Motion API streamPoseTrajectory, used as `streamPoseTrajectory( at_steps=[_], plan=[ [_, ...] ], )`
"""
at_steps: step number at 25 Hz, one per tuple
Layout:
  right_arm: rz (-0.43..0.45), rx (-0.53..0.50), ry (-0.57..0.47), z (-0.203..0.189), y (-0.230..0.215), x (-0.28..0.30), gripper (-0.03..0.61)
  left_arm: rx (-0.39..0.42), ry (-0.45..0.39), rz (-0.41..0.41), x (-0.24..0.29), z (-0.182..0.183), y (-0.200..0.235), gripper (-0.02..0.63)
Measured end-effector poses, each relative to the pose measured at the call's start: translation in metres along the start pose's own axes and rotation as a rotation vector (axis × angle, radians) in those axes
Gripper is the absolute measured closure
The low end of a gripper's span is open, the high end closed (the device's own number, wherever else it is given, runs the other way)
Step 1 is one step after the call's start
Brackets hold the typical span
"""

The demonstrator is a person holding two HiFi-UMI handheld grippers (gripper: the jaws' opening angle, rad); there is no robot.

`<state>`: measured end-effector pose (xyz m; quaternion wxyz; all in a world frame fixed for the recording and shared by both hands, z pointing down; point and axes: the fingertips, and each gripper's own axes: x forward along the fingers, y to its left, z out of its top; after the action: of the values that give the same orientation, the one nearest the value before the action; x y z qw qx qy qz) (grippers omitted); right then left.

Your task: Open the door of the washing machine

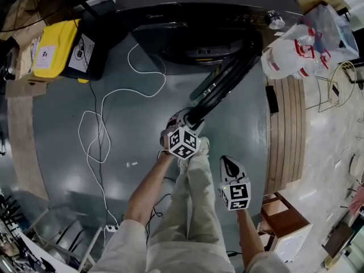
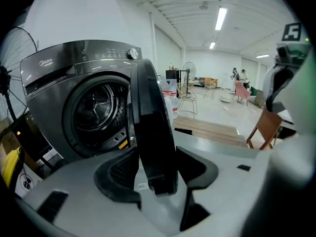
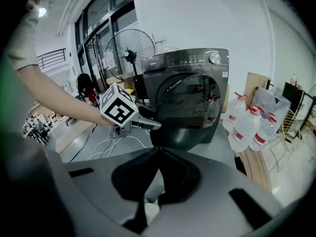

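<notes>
Cable [image 1: 96,135] is trailing across the grey floor [image 1: 57,147] at left, near the washing machine [image 1: 199,21], whose door [image 1: 224,81] is standing swung wide open. Left gripper [image 1: 192,114] is clasping the door's free edge between its jaws, while the right gripper [image 1: 228,164] is hanging beside it, jaws pressed together, empty.

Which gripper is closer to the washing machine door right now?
Left. The left gripper has the edge of the open door clamped between its fingers. The right gripper hangs back from the door, fingers together and empty.
</notes>
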<state>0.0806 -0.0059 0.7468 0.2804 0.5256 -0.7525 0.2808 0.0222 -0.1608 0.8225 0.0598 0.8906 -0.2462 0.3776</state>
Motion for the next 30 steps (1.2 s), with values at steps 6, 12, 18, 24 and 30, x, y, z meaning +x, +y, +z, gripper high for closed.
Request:
streamPoseTrajectory(
  at_steps=[6, 12, 18, 24, 30],
  plan=[
    [-0.071, 0.065, -0.002, -0.021, -0.024, -0.027, 0.58, -0.029, 0.001, -0.061, 0.006, 0.008, -0.047, 0.36],
    [-0.127, 0.11, -0.012, -0.034, -0.053, -0.048, 0.58, -0.06, 0.007, -0.098, 0.013, 0.021, -0.09, 0.35],
    [-0.181, 0.139, -0.015, -0.048, -0.082, -0.063, 0.58, -0.029, 0.014, -0.182, 0.023, 0.041, -0.137, 0.347],
    [-0.251, 0.205, -0.026, -0.068, -0.109, -0.085, 0.58, 0.032, 0.026, -0.243, 0.038, 0.059, -0.181, 0.351],
    [-0.314, 0.271, -0.028, -0.096, -0.135, -0.112, 0.58, 0.132, 0.039, -0.347, 0.062, 0.088, -0.227, 0.413]
  ],
)
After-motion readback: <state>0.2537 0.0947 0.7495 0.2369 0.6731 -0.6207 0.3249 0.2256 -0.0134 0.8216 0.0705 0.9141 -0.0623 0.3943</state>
